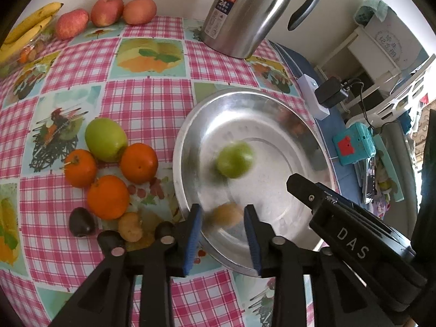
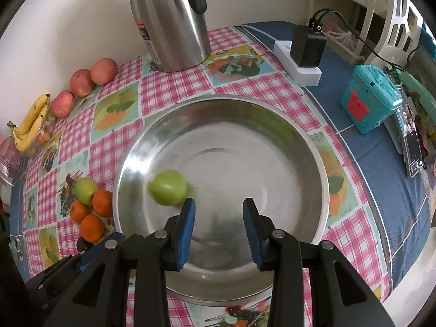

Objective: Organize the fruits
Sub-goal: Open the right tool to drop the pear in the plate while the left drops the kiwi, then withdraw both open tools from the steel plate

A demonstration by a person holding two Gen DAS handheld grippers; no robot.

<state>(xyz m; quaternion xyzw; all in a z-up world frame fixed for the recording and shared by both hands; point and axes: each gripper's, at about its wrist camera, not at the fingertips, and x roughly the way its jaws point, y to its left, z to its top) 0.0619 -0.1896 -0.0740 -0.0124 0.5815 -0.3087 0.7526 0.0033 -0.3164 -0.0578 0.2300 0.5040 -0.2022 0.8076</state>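
Observation:
A wide steel basin (image 1: 305,133) (image 2: 299,147) sits on the checked tablecloth. A green fruit (image 1: 235,159) (image 2: 167,187), blurred, lies inside it. My left gripper (image 1: 223,218) is open above the basin's near rim, and a blurred brown fruit (image 1: 226,214) sits between its blue pads without touching them. My right gripper (image 2: 219,215) is open and empty over the basin. Left of the basin lie a green apple (image 1: 105,139), three oranges (image 1: 107,196), a dark fruit (image 1: 81,222) and a brown fruit (image 1: 130,226).
A steel thermos jug (image 1: 245,13) (image 2: 171,21) stands behind the basin. Three red apples (image 1: 105,11) and bananas (image 1: 30,24) lie along the wall. A white power strip with black adapter (image 2: 305,51) and a teal box (image 2: 370,100) sit on blue cloth at the right.

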